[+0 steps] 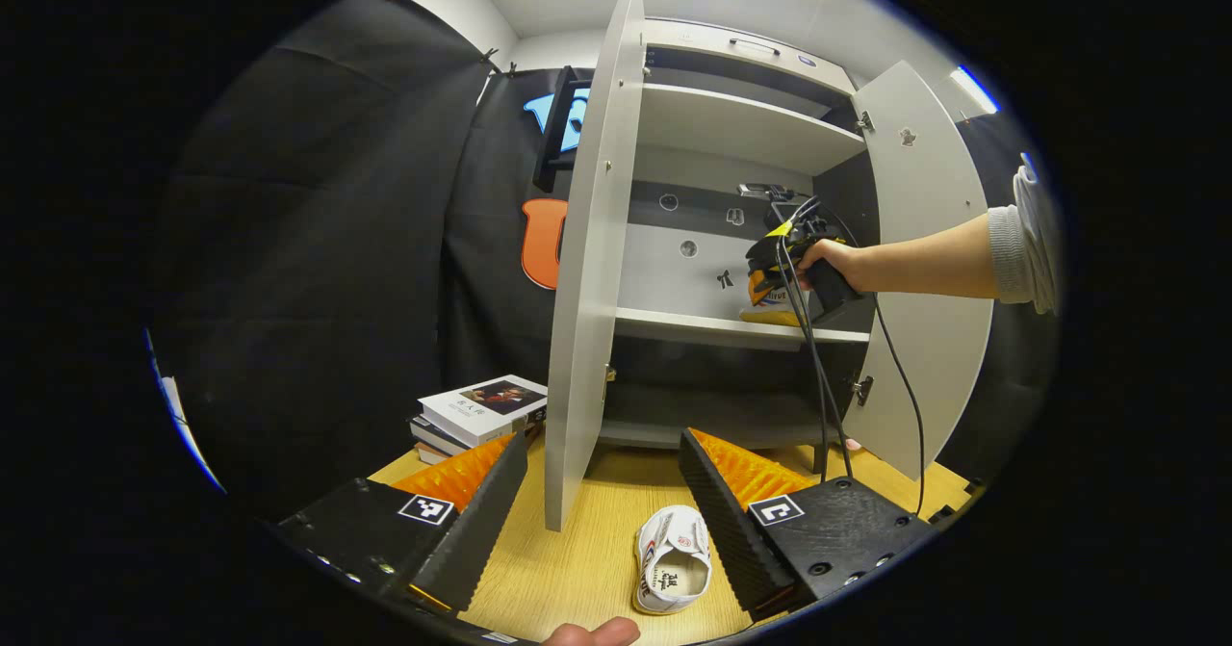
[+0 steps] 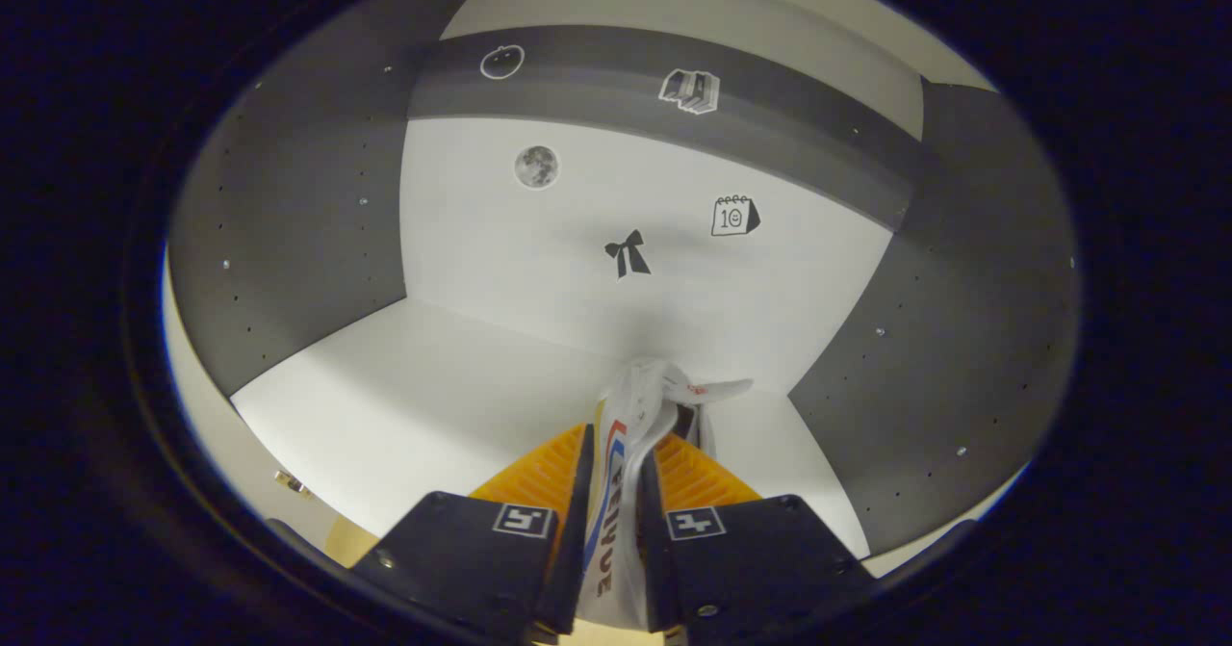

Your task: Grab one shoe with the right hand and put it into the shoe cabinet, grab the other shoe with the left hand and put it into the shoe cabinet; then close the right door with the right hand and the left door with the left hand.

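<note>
Over the cabinet's middle shelf (image 2: 404,386), my right gripper (image 2: 616,492) pinches one soft, light shoe (image 2: 640,405) by its collar. My left gripper (image 1: 602,502), fingers spread, hovers above the other shoe (image 1: 674,559) on the floor.

A white shoe (image 1: 673,559) and books (image 1: 478,415) lie on the wooden floor (image 1: 568,569).

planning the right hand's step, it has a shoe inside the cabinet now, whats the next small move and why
Probably lower it a touch and open the fingers. The right gripper is shut on the first shoe over the white middle shelf of the shoe cabinet, so release seems due. The other shoe lies on the wooden floor between the open left gripper fingers.
</note>
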The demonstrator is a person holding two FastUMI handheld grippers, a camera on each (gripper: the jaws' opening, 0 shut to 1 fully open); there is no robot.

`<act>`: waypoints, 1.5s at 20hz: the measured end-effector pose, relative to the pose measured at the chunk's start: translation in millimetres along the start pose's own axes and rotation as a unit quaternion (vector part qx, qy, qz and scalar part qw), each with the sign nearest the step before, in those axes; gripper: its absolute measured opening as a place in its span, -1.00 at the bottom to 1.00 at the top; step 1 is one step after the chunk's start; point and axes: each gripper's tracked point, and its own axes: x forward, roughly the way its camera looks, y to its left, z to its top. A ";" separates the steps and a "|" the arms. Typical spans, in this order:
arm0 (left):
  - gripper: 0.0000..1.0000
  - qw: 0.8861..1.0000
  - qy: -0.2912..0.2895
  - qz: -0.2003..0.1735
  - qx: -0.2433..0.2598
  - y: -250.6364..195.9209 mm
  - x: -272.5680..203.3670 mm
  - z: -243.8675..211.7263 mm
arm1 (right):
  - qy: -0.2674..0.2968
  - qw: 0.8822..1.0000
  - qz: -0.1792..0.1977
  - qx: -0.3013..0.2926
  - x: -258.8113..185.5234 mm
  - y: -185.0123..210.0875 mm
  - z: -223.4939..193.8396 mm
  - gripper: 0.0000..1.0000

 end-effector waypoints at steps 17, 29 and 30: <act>0.90 0.999 -0.020 -0.041 -0.003 -38.1 -4.6 8.6 | -0.228 0.970 0.061 0.063 -236.1 -11.5 -15.9 0.07; 0.91 0.998 0.003 -0.060 0.023 -63.5 -9.6 -7.8 | -0.242 0.967 -0.003 0.079 -301.5 -17.8 -200.3 0.39; 0.90 0.998 0.006 -0.062 0.023 -66.1 -10.0 -9.9 | -0.241 0.967 -0.002 0.081 -304.1 -15.6 -212.2 0.43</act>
